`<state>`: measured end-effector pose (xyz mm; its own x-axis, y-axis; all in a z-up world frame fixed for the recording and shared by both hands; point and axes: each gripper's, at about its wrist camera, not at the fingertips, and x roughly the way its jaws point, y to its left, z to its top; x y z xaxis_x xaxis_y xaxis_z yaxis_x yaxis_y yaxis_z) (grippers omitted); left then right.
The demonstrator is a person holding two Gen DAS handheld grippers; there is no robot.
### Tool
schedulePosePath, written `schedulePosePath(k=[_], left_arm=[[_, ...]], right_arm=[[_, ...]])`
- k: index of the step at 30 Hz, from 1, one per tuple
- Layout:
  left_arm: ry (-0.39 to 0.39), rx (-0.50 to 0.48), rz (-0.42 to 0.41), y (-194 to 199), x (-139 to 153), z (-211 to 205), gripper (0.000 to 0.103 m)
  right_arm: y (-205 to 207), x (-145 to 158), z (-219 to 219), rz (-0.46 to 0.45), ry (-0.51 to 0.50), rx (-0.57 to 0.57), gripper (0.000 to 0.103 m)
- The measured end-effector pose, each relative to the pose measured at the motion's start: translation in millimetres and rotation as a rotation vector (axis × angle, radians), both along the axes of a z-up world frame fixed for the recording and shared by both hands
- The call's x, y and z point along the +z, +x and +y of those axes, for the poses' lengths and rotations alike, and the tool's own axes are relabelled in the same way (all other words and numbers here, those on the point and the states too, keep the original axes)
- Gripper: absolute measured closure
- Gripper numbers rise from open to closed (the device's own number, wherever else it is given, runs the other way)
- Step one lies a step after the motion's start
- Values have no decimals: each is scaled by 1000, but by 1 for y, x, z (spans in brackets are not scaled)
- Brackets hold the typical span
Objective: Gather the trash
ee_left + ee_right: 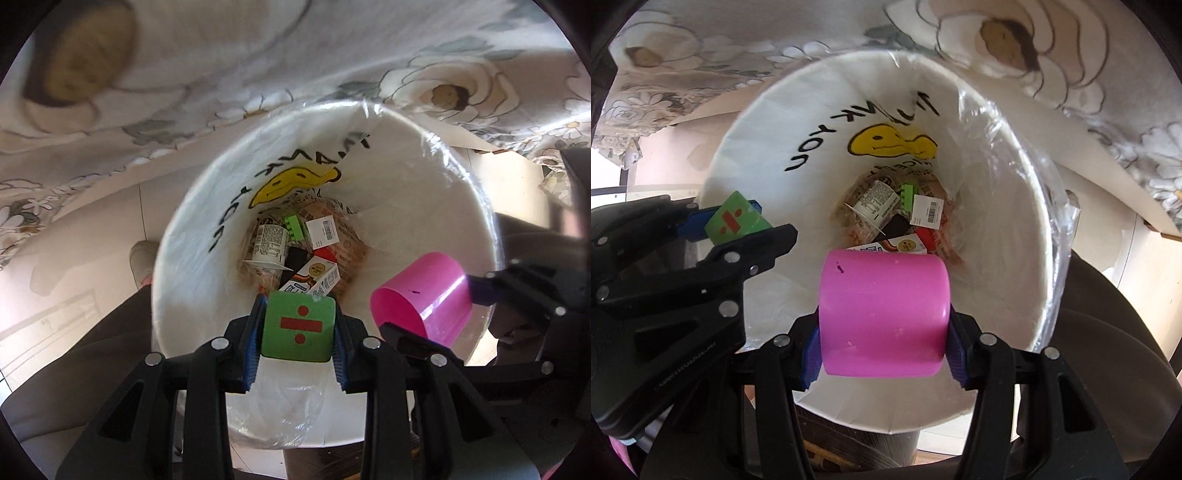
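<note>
Both grippers, left gripper (298, 328) pinching a green block (299, 329) and right gripper (883, 325) pinching a pink cup (883, 314), hang directly above the open bin (480, 229), so letting go should drop both in

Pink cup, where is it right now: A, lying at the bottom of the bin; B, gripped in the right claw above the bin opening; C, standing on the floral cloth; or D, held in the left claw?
B: the pink cup sits clamped in the right claw, over the lined white bin.

A floral cloth (229, 66) hangs above pale floor tiles (92, 236).
</note>
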<state>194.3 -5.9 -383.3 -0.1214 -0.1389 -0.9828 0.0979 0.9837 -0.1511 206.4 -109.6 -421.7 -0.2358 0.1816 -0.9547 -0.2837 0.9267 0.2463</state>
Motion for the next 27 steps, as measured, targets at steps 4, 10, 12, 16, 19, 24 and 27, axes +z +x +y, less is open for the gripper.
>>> schedulePosePath(k=[4, 10, 12, 16, 19, 24, 27], left_arm=[[-9, 14, 53, 2, -16, 0, 68], [-11, 22, 87, 2, -29, -3, 68], [3, 18, 84, 2, -29, -4, 61], [28, 29, 79, 2, -32, -4, 42], [25, 34, 84, 2, -33, -2, 41], [23, 33, 85, 2, -32, -1, 41], [20, 35, 83, 1, -31, 0, 41]], right_arm=[[1, -12, 0, 24, -21, 3, 48], [0, -18, 7, 0, -51, 48, 48], [-1, -20, 9, -8, -74, 62, 47], [-2, -22, 11, -5, -93, 82, 47], [-2, -24, 10, -8, -97, 83, 47], [-2, -22, 10, -11, -97, 85, 47], [-3, -23, 12, -15, -96, 84, 47]])
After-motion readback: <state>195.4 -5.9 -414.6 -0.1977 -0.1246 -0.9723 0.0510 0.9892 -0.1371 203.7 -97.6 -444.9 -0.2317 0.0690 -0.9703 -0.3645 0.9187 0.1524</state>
